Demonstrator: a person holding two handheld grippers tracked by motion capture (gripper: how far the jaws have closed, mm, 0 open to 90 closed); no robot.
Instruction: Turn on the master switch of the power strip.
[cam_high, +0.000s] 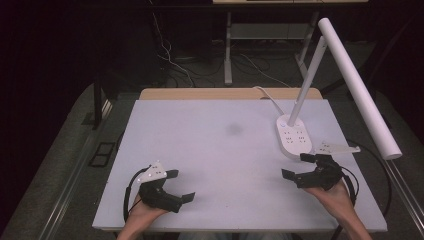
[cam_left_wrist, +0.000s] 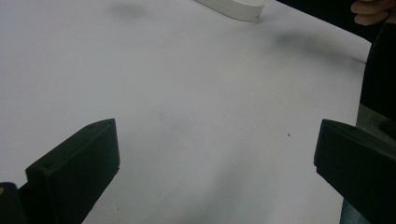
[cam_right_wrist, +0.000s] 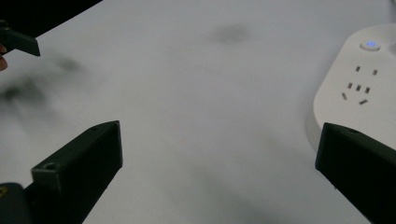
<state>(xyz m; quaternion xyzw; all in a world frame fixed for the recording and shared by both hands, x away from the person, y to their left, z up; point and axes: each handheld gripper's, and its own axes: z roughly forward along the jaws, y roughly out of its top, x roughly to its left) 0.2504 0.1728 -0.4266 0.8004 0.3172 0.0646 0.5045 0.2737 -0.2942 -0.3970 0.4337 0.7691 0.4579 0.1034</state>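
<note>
two claws agape, power strip (cam_high: 294, 135) beside right claw (cam_high: 295, 166)

Lying under both claws and spreading out ahead: white table board (cam_high: 225, 150). Sitting just beside the right claw (cam_high: 293, 165), on its forward side: white power strip (cam_high: 293, 137), blue light (cam_right_wrist: 371, 45) glowing at its far end. Rising from the strip's far end and slanting over above the right claw: white lamp (cam_high: 357, 85) with a long bar head. Marking the board well ahead of the left claw (cam_high: 184, 185): dark smudge (cam_high: 234, 129). Trailing on the floor far beyond both: cables (cam_high: 170, 57).
</note>
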